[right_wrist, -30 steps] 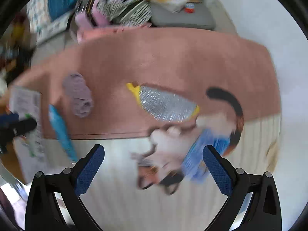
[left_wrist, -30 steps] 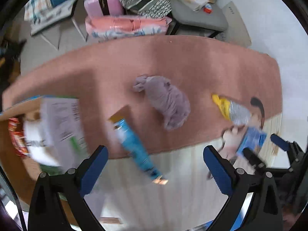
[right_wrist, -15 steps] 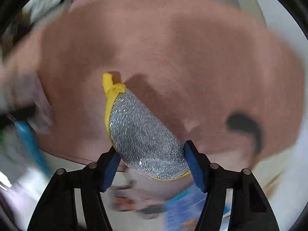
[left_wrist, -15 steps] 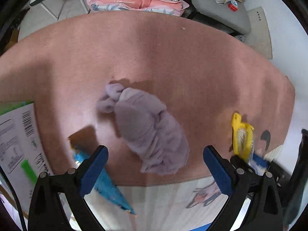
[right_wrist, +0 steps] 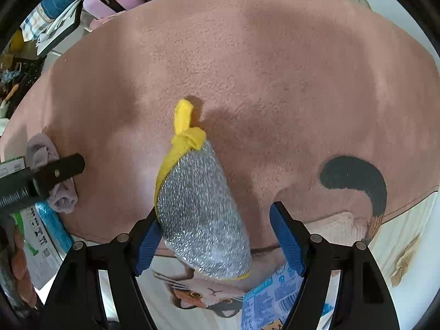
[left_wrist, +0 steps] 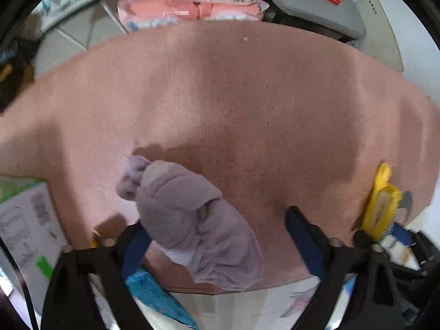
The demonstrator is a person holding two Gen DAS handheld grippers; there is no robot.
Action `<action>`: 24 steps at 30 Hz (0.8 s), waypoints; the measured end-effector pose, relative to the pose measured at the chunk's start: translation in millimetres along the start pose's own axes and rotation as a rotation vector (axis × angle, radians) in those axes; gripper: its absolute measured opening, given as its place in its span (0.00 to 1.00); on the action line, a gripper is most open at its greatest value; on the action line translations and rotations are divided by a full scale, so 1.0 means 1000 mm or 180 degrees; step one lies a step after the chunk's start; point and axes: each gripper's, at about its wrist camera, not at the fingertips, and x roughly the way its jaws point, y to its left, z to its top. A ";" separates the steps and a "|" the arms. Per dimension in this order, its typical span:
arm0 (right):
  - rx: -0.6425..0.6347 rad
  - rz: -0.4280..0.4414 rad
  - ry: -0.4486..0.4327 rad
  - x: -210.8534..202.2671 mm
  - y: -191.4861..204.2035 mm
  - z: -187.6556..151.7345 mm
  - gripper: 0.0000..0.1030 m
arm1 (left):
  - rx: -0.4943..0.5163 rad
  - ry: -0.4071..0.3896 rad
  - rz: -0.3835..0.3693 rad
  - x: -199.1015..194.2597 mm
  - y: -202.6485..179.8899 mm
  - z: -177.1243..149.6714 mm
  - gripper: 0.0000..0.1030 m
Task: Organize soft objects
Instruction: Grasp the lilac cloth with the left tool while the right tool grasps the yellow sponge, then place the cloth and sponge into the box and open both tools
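Observation:
A crumpled lilac cloth (left_wrist: 192, 225) lies on the pink rug (left_wrist: 233, 96). My left gripper (left_wrist: 220, 250) is open, low over the cloth, with a finger on either side of it. A silver scrub mitt with yellow trim (right_wrist: 200, 217) lies on the same rug (right_wrist: 261, 68). My right gripper (right_wrist: 217, 247) is open and straddles the mitt's near end. The mitt shows edge-on in the left wrist view (left_wrist: 381, 206). The lilac cloth (right_wrist: 52, 176) and the left gripper's finger (right_wrist: 57, 170) show at the left of the right wrist view.
A blue packet (left_wrist: 154, 294) and a white printed box (left_wrist: 24, 228) lie at my left. A blue pouch (right_wrist: 275, 299) lies on the cat-print mat (right_wrist: 192, 294). Pink bags (left_wrist: 192, 11) and a grey cushion (left_wrist: 316, 8) stand beyond the rug.
Both grippers have moved down and forward. The left now straddles the lilac cloth; the right, narrower than a second ago, has its fingers around the silver mitt.

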 end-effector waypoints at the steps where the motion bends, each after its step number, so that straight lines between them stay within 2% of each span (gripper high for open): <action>1: 0.0030 -0.0030 -0.0007 0.001 -0.002 0.001 0.75 | 0.0044 -0.0084 0.0054 -0.003 -0.003 -0.002 0.58; 2: 0.0060 -0.0085 -0.0041 0.003 -0.003 0.000 0.73 | 0.0090 -0.0153 0.0069 -0.008 -0.005 -0.004 0.47; 3: 0.0061 -0.0188 -0.0111 0.001 -0.001 -0.001 0.61 | 0.0149 -0.0184 0.0093 -0.011 -0.008 -0.005 0.38; 4: 0.0059 -0.0246 -0.0167 -0.002 0.001 -0.003 0.48 | 0.0203 -0.0225 0.0149 -0.014 -0.010 -0.008 0.38; 7: 0.0171 -0.0109 -0.0136 -0.004 0.014 -0.011 0.46 | 0.0287 -0.0352 0.0227 -0.020 -0.012 -0.018 0.38; 10: 0.0243 -0.0062 -0.0237 -0.017 0.023 -0.024 0.46 | 0.0304 -0.0418 0.0102 -0.033 -0.013 -0.031 0.38; 14: 0.0274 0.0166 -0.0428 -0.045 0.047 -0.051 0.46 | 0.0388 -0.0679 -0.0028 -0.069 0.012 -0.065 0.38; 20: 0.0141 0.0623 -0.0654 -0.085 0.123 -0.117 0.46 | 0.0418 -0.0946 -0.0305 -0.127 0.079 -0.134 0.38; 24: 0.0026 0.0986 -0.0721 -0.097 0.205 -0.182 0.46 | 0.0330 -0.0997 -0.0281 -0.150 0.156 -0.171 0.38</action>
